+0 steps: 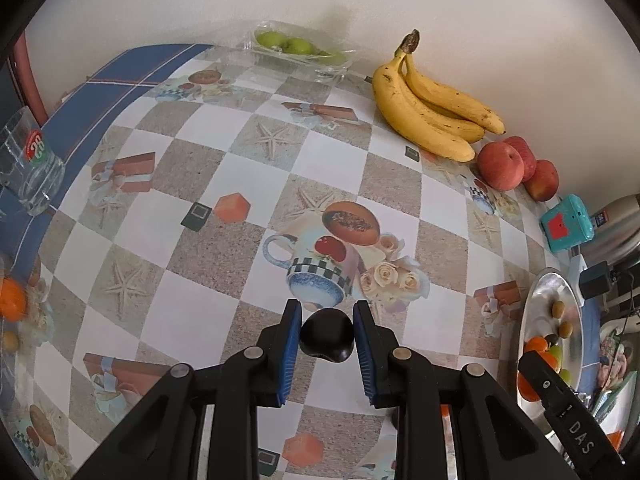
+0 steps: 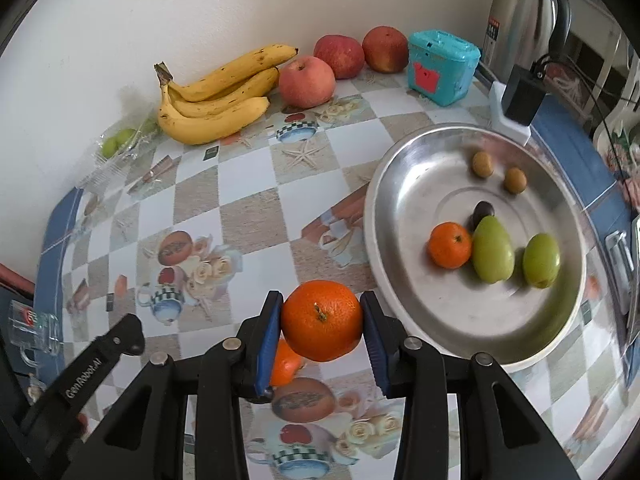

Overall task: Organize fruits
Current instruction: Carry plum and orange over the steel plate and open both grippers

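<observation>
The right gripper (image 2: pixel 322 322) pinched an orange (image 2: pixel 321 319) by its round sides; it risked slipping short of the tray (image 2: pixel 404 304); the left gripper (image 1: pixel 327 336) pinched a small dark fruit (image 1: pixel 328 334).

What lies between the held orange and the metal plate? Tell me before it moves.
Nothing visible does. The right hand-held gripper holds the orange above bare tablecloth, and the metal plate lies just to its right. A landing spot is open on the plate's near side, in front of the small orange and green fruits.

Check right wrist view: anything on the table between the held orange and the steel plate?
Nothing; only bare patterned tablecloth lies between the orange and plate.
</observation>
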### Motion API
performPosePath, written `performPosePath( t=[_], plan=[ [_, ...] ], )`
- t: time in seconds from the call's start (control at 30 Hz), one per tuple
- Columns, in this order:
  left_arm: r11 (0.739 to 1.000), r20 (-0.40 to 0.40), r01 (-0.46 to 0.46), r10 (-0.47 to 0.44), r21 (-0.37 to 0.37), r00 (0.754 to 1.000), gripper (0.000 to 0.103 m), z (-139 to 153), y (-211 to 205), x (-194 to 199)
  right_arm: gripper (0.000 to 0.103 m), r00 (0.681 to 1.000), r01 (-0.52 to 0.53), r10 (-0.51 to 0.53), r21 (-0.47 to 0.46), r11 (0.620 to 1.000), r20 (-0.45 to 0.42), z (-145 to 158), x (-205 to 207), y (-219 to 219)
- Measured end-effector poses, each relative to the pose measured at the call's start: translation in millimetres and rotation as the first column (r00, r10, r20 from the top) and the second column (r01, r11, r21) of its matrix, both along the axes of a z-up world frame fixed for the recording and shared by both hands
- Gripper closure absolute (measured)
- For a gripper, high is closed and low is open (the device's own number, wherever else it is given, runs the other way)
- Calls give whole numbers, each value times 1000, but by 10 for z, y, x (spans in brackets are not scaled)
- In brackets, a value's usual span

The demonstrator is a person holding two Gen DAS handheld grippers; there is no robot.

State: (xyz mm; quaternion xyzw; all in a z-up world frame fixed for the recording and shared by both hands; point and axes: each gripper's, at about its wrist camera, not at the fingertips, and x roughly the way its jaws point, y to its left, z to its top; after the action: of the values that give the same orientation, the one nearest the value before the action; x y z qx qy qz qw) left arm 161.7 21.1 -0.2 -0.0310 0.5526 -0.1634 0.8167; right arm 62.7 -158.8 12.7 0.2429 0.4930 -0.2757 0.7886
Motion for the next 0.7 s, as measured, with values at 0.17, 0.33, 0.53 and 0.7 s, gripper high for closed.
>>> performPosePath(
  t=[0.17, 0.33, 0.53, 0.7],
  plan=[
    [1000, 24, 28, -28, -3, 999, 74, 93, -158, -89, 62, 1000, 4, -4, -16, 1000, -7, 34, -53, -103],
    [998, 43, 67, -67, 1, 997, 75, 173, -364, -206, 62, 999, 44, -44, -29, 999, -19, 69, -180, -308],
    [990, 56, 138, -138, 8, 989, 75, 232, -672, -395, 62, 993, 106, -109, -50, 993, -51, 64, -375, -617],
    [977, 76, 209, -211, 32, 975, 75, 269, -970, -603, 62, 985, 156, -161, -77, 985, -69, 82, -552, -884]
  ],
)
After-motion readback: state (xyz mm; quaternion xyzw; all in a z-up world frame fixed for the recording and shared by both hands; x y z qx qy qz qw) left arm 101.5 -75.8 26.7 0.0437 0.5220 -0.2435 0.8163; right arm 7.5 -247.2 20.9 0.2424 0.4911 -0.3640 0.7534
